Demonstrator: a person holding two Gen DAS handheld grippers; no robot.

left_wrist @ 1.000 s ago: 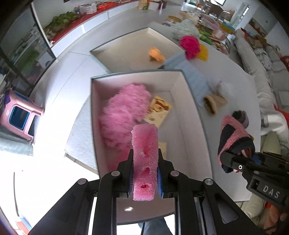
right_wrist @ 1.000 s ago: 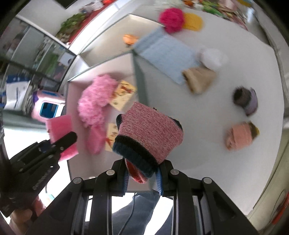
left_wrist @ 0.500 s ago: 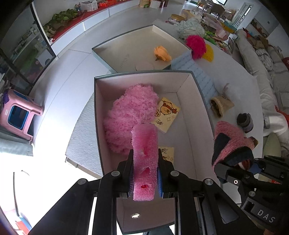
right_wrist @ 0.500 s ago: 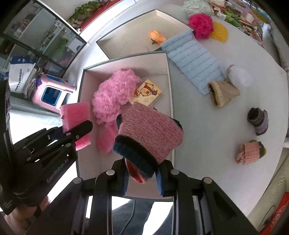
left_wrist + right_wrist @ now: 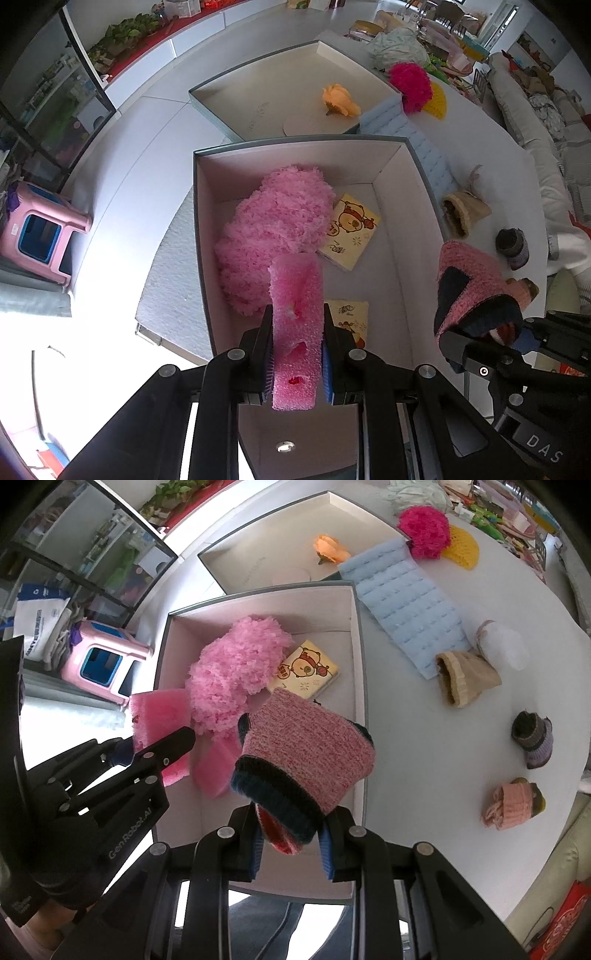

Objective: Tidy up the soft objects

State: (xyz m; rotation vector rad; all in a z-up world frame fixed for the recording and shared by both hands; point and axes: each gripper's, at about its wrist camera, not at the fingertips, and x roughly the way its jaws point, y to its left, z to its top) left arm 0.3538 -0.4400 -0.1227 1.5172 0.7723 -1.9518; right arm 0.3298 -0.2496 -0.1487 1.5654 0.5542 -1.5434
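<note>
Pink sponge [image 5: 296, 325] gripped by left claw [image 5: 297, 363]; right claw [image 5: 291, 843] grips knit sleeve [image 5: 306, 753] over box [image 5: 360, 686].

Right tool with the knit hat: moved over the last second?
Yes. The right tool carried the knit hat left, from over the table to above the box.

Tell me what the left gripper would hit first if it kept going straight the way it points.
Probably the fluffy pink item in the open box. The left gripper, shut on a pink sponge, points along its fingers at that pile; the sponge's tip would likely touch first. Depth is unclear in the fisheye.
</note>
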